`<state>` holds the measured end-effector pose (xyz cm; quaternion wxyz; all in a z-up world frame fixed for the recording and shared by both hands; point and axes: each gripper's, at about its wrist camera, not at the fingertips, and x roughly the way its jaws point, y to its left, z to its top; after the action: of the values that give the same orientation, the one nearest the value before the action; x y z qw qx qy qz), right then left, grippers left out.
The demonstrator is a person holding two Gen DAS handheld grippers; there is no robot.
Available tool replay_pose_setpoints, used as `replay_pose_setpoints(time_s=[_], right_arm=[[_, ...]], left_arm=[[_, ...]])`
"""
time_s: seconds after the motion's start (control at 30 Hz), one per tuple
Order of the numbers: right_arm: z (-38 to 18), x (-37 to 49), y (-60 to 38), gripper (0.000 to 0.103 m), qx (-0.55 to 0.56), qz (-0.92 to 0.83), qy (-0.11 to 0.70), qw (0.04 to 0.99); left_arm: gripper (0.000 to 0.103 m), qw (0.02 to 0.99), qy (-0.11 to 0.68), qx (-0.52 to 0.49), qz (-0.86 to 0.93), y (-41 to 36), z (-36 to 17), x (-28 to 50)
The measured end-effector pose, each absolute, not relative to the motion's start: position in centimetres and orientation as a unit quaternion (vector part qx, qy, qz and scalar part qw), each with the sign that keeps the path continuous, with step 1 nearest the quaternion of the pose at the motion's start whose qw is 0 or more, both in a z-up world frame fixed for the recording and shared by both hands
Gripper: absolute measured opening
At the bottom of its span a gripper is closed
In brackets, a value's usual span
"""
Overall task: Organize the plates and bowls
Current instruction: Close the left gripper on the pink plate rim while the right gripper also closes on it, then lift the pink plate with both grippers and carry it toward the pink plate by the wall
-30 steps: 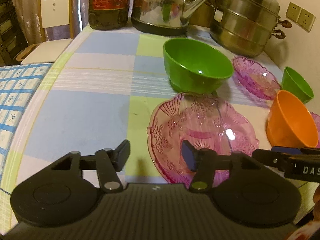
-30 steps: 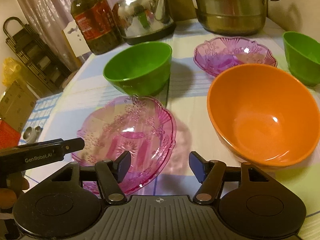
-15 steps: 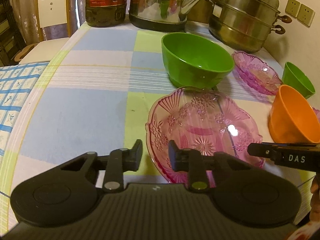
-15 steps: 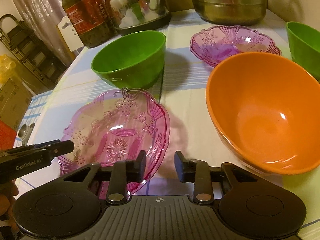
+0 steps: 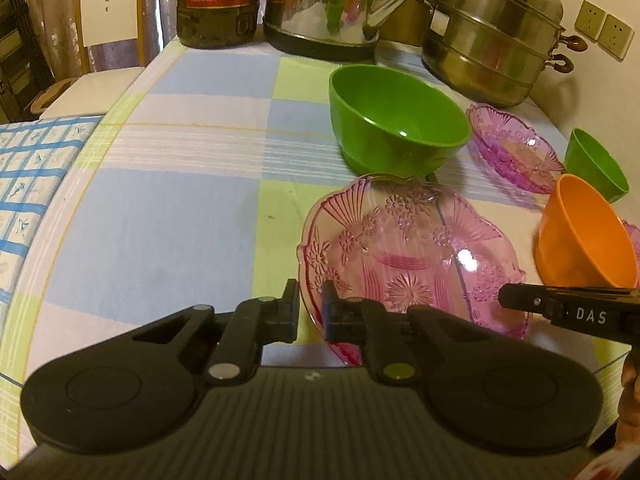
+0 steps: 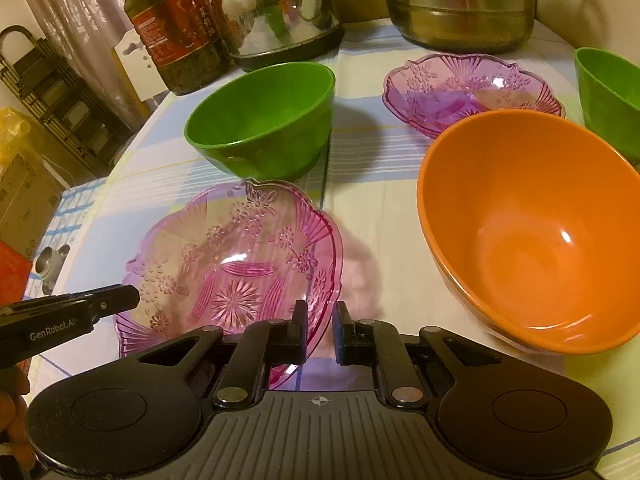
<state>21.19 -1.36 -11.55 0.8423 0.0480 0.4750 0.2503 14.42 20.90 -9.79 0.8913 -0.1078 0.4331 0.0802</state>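
Note:
A pink glass plate point(image 5: 412, 256) sits on the checked tablecloth and also shows in the right wrist view point(image 6: 232, 264). My left gripper point(image 5: 310, 314) is shut on its near-left rim. My right gripper point(image 6: 322, 330) is shut on its near-right rim. A large green bowl point(image 5: 396, 120) stands just behind the plate. An orange bowl point(image 6: 532, 232) stands to its right. A second pink plate point(image 6: 472, 88) and a small green bowl point(image 6: 608, 96) lie farther back right.
A steel kettle point(image 5: 332, 4), an oil bottle point(image 5: 218, 0) and a stacked steel steamer pot point(image 5: 492, 28) line the table's far edge. A chair point(image 5: 108, 20) stands past the left edge. The wall with sockets point(image 5: 604, 30) is at the right.
Both grippers have closed from open onto the near rim of the pink plate, one from each side. Both have moved slightly forward.

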Motion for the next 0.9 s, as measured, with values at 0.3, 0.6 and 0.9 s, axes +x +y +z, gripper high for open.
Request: replay_pose_setpoints(time_s=[0.3,0.6,0.9], right_arm=[[-8.9,20.3,-1.9,0.012,0.052,0.260,0.455,0.850],[-5.7,19.7,-3.3,0.012,0.061,0.261,0.438,0.858],[-2.1,22.4,-7.5,0.012,0.065,0.232,0.414,0.878]], left_arm=[[0.010,0.896,0.424,-0.104,0.082,20.6,-7.2,13.5],[0.010,0.906,0.403,-0.098,0.078,18.9,-3.1,14.3],[0.010,0.920,0.380,-0.090,0.039,14.8,-0.1,19.0]])
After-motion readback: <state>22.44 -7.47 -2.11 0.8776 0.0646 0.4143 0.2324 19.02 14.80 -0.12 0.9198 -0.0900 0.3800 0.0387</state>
